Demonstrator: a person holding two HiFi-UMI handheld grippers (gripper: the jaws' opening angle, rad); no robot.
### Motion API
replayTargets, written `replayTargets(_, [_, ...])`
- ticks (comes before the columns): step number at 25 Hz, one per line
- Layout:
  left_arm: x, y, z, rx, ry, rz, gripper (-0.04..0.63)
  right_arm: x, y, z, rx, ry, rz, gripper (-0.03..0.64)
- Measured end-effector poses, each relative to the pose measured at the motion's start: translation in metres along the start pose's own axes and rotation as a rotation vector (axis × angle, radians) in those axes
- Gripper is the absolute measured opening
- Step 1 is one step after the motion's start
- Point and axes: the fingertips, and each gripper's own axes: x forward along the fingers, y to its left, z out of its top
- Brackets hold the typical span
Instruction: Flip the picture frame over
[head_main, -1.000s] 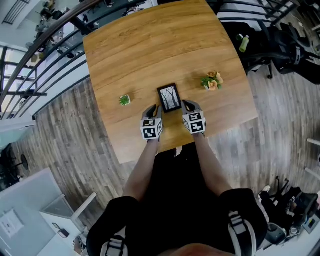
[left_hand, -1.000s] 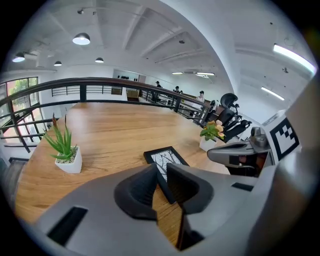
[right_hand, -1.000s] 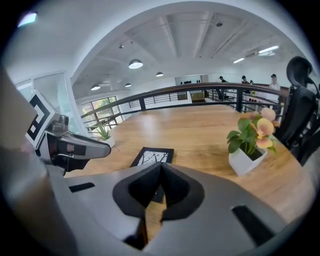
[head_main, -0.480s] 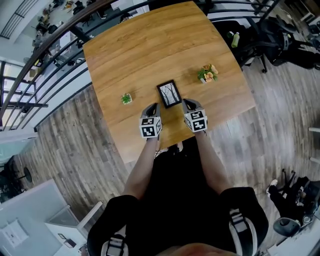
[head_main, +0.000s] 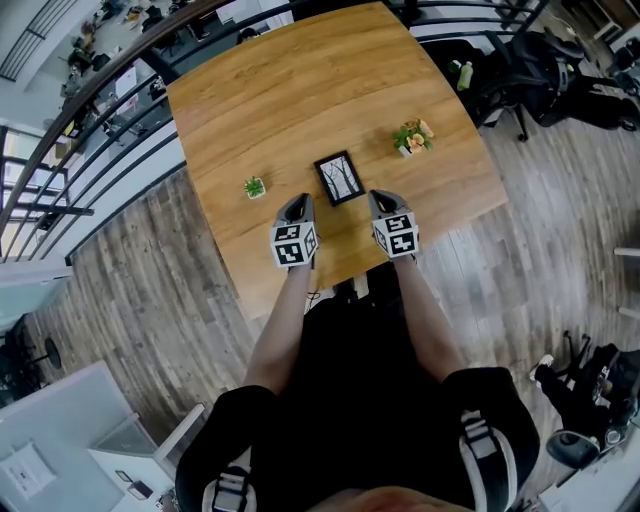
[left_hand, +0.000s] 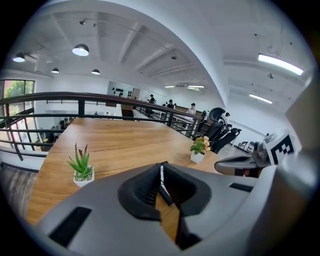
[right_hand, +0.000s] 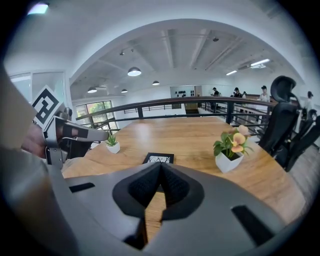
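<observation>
The picture frame is black with a white tree picture. It lies flat and face up on the wooden table, and it also shows ahead in the right gripper view. My left gripper hovers just near-left of it without touching; its jaws have just been closing, stand shut, and hold nothing. My right gripper hovers near-right of the frame, also shut and empty. Each gripper shows at the edge of the other's view.
A small green succulent in a white pot stands left of the frame. A flower pot with orange and yellow blooms stands to its right. A black railing runs past the table's left side, and office chairs stand beyond the right edge.
Both grippers have drawn back from the frame's near corners towards the near table edge and risen. The frame lies where it was, face up.
</observation>
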Motion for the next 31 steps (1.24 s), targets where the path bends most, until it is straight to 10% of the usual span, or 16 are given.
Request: replayTargets(31, [-0.02,-0.01,-0.016,0.033,0.015,0.006,0.034,-0.034,-0.009,-0.011,0.005,-0.024,-0.039,0.008])
